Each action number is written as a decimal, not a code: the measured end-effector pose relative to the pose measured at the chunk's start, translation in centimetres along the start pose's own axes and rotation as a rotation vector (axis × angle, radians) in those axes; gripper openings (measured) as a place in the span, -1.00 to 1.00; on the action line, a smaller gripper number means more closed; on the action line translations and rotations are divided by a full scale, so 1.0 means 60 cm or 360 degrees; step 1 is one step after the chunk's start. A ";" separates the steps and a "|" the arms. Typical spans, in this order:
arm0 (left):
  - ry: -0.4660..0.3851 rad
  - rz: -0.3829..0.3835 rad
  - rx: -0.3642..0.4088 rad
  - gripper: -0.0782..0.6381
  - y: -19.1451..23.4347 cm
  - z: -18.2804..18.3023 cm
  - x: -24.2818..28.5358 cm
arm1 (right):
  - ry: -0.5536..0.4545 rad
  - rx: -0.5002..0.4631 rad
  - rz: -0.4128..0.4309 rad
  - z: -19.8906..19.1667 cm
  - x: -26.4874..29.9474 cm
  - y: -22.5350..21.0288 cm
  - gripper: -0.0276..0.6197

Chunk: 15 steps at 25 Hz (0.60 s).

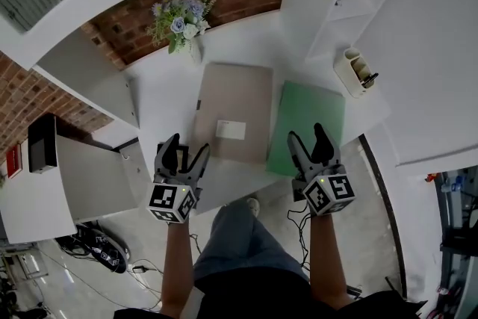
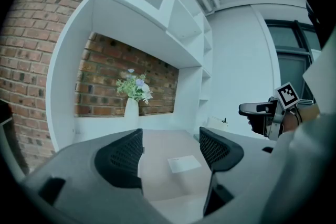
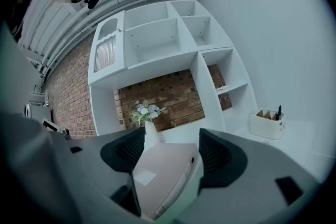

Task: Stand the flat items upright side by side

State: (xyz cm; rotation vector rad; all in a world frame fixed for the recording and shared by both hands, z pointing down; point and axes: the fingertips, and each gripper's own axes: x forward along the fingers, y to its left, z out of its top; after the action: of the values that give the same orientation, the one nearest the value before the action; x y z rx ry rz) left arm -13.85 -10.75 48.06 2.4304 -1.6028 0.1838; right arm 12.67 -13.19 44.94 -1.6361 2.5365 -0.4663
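Bright, even, soft-shadowed light; strong fisheye bending with dark corners; blurred near foreground in both gripper views

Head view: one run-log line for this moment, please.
beige folder: flat | green folder: flat | left gripper: open, empty | right gripper: open, empty

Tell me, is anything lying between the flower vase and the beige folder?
Nothing. Only a short bare strip of white desk separates the flower vase from the beige folder, seen best in the left gripper view.
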 end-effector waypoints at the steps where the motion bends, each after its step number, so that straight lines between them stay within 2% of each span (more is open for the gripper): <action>1: 0.0004 0.0000 0.0005 0.08 0.001 0.000 0.004 | 0.0009 0.0004 0.0006 -0.004 0.004 0.001 0.03; 5: 0.0016 -0.0011 0.0025 0.08 0.004 0.004 0.023 | 0.0034 -0.0003 0.0021 -0.013 0.016 -0.002 0.03; 15: 0.0074 -0.0110 0.0052 0.09 0.017 0.025 0.101 | 0.0053 0.0012 -0.0049 0.005 0.051 -0.013 0.03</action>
State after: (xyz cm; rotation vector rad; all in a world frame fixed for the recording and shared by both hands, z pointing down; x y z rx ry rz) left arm -12.43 -16.94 48.12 2.4827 -1.5060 0.2548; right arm 12.14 -16.29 45.15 -1.6809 2.5334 -0.5093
